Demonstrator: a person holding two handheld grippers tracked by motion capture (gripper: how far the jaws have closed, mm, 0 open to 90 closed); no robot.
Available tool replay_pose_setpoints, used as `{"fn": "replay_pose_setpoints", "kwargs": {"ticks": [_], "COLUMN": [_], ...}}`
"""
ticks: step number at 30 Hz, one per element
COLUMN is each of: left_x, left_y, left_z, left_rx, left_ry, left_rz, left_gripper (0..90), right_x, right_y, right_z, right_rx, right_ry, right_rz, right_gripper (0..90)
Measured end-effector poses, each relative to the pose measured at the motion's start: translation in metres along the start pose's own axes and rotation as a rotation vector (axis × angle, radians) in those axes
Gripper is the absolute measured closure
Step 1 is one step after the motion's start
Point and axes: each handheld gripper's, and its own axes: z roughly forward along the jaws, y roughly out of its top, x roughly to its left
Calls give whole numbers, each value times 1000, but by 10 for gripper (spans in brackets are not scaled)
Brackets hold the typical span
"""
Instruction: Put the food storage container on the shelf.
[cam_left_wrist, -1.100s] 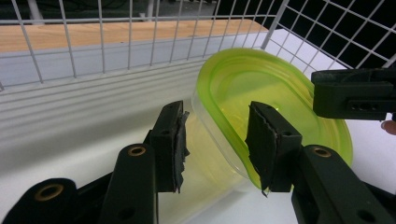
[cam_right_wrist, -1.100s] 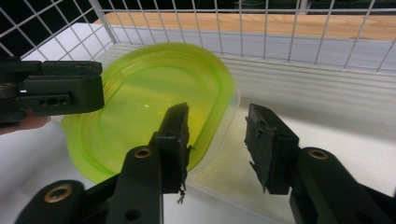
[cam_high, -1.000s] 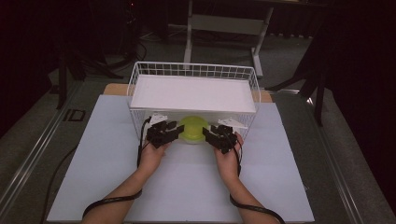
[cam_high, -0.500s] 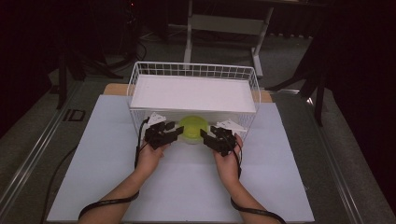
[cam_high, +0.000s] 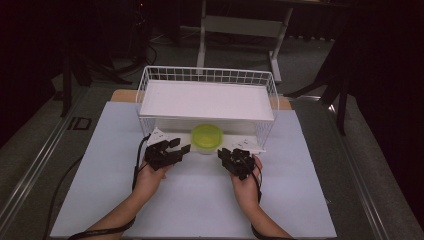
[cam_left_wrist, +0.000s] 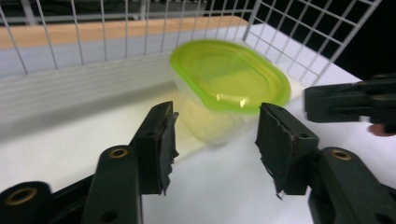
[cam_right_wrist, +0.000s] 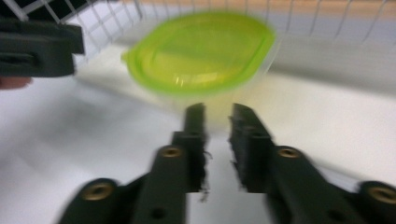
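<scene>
Green-lidded and clear-walled, a plastic tub (cam_high: 207, 138) sat on the white desk (cam_high: 200, 200) just under the front edge of a white wire basket (cam_high: 208, 95). The left gripper (cam_high: 170, 151) and right gripper (cam_high: 234, 159) flanked it, neither touching. Left jaws stood wide apart; right jaws were nearly together, holding nothing.

Motion smears the right gripper view, softening the green-lidded container (cam_right_wrist: 201, 56). Its clear body is hazy in the left gripper view. The basket (cam_high: 207, 75) shelf hides its back.
</scene>
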Motion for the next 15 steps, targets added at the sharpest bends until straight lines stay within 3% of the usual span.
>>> {"fn": "replay_pose_setpoints", "kwargs": {"ticks": [1, 7, 9, 14, 15], "left_x": [-1, -2, 1, 0, 0], "left_y": [-3, -17, -22, -30, -31], "left_z": [-2, -7, -8, -5, -4], "left_rx": [6, 2, 4, 20, 27], "left_ry": [0, -11, -73, -111, -110], "left_rz": [3, -19, -27, -29, -23], "left_gripper": [461, 375, 344, 251, 141], "right_x": [1, 13, 18, 21, 20], "right_y": [-3, -7, -5, -3, -3], "right_z": [2, 15, 18, 27, 31], "right_rx": [14, 60, 64, 67, 70], "right_ry": [2, 28, 32, 35, 31], "right_rz": [-5, -39, -53, -39, -22], "right_gripper": [888, 900, 900, 900, 900]}}
